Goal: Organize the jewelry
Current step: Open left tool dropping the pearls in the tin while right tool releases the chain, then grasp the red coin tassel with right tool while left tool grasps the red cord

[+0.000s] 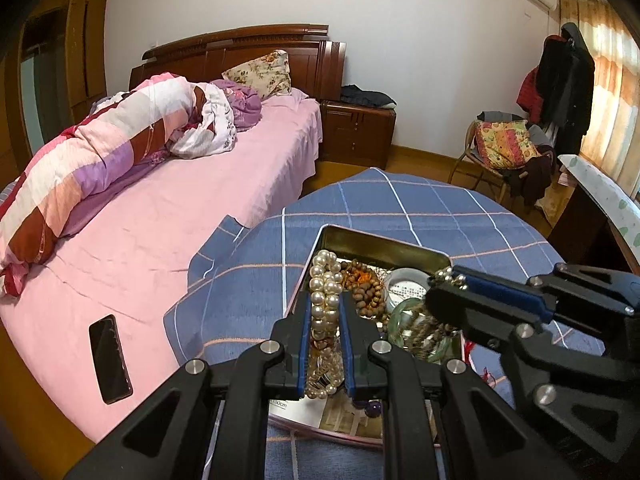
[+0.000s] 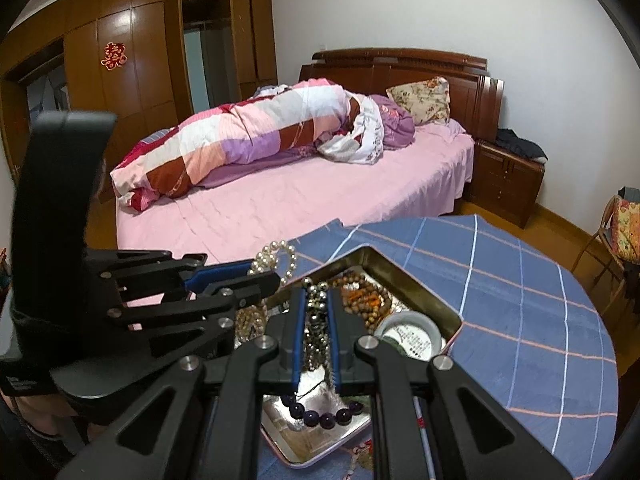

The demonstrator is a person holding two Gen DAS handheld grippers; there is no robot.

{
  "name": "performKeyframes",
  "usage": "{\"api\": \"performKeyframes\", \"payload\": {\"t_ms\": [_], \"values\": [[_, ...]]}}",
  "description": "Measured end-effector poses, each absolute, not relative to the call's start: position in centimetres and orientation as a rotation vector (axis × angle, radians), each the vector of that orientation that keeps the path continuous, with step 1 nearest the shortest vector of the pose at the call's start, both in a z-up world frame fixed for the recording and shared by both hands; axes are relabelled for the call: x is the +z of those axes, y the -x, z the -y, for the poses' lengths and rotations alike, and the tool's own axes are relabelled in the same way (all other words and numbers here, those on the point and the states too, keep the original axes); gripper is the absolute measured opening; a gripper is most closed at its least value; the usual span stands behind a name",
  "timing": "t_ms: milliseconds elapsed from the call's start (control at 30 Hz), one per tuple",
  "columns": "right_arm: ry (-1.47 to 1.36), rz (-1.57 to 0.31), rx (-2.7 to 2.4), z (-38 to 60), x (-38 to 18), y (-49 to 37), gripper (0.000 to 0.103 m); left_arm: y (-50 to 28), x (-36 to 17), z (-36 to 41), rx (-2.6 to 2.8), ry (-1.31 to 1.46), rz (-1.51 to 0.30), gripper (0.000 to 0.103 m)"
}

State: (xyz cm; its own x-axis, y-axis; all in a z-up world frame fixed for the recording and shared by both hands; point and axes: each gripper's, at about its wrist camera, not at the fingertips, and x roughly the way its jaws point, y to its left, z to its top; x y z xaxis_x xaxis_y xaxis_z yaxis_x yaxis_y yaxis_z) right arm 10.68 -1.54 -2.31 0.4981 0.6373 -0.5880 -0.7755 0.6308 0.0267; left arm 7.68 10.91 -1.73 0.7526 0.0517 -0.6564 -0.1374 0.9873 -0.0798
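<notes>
An open metal tin (image 1: 384,242) (image 2: 408,270) sits on a round table under a blue checked cloth (image 1: 400,204) (image 2: 520,300). It holds brown bead strands (image 1: 362,280) (image 2: 360,292), a pale jade bangle (image 1: 404,288) (image 2: 412,334) and dark purple beads (image 2: 320,416). My left gripper (image 1: 326,300) (image 2: 264,272) is shut on a pearl necklace (image 1: 324,280) (image 2: 276,258), held over the tin's left side. My right gripper (image 2: 316,292) (image 1: 440,280) is shut on a silver bead chain (image 2: 316,320) (image 1: 450,276), lifted above the tin.
A bed with a pink sheet (image 1: 160,208) (image 2: 320,200) stands left of the table, with a rolled quilt (image 1: 104,152) and a black phone (image 1: 110,358) on it. A nightstand (image 1: 356,132), a chair with a cushion (image 1: 504,144) and a desk edge (image 1: 600,192) stand beyond.
</notes>
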Motion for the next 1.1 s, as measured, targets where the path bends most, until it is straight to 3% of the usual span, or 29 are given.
{"api": "performKeyframes", "payload": {"t_ms": [733, 767, 800, 900, 967, 1100], "values": [[0.294, -0.719, 0.826, 0.9, -6.8, -12.3, 0.014, -8.8, -4.7, -10.6, 0.103, 0.121, -0.787, 0.014], [0.29, -0.724, 0.829, 0.9, -6.9, -12.4, 0.016, -8.8, -4.7, -10.6, 0.103, 0.122, -0.792, 0.015], [0.287, -0.727, 0.829, 1.0, -7.0, -12.4, 0.025, -8.7, -4.7, -10.6, 0.105, 0.127, -0.795, 0.016], [0.278, -0.732, 0.819, 1.6, -7.1, -12.5, 0.044, -8.4, -4.4, -10.7, 0.12, 0.135, -0.783, 0.034], [0.26, -0.733, 0.819, 2.4, -7.0, -12.4, 0.06, -7.6, -3.8, -11.0, 0.127, 0.162, -0.747, 0.068], [0.229, -0.731, 0.781, 5.4, -6.7, -12.3, 0.06, -6.9, -2.7, -11.4, 0.151, 0.188, -0.706, 0.071]]}}
